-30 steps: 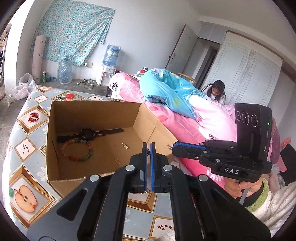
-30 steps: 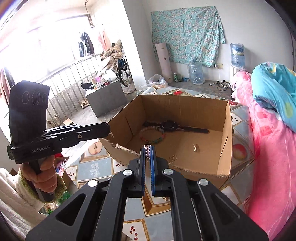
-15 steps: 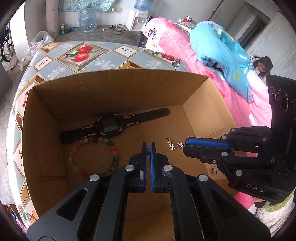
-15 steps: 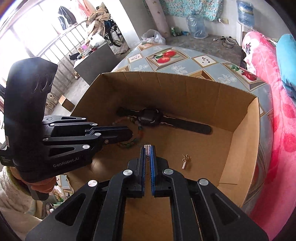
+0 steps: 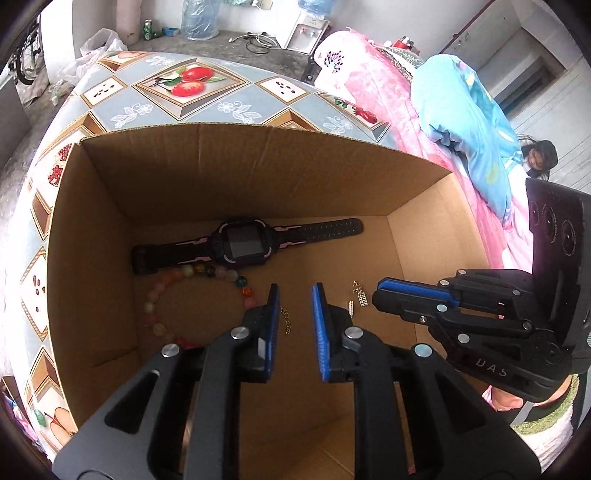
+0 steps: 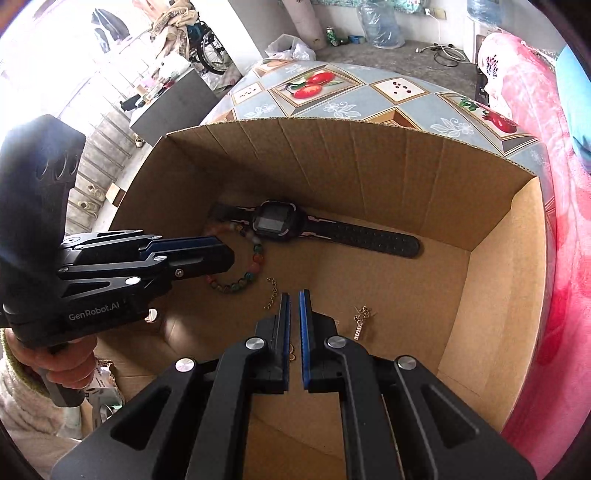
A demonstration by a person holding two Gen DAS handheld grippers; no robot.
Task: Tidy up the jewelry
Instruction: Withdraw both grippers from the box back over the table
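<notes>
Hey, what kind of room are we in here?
Most likely a lived-in bedroom at home: a bed with a pink cover and a blue quilt, big water bottles on the floor, and a table with a fruit-print cloth.

The cardboard box (image 5: 236, 173) is open at the top, so entry is from above; its tall walls block the left, far and right sides. On the floor, the watch (image 5: 242, 245) spans the back, the bead bracelet (image 5: 192, 291) fills the left centre, a thin chain (image 5: 286, 321) and small earrings (image 5: 360, 295) dot the middle. Bare cardboard lies at lower centre and at right of the left wrist frame. The right gripper (image 5: 380, 291) crowds the right side.
</notes>
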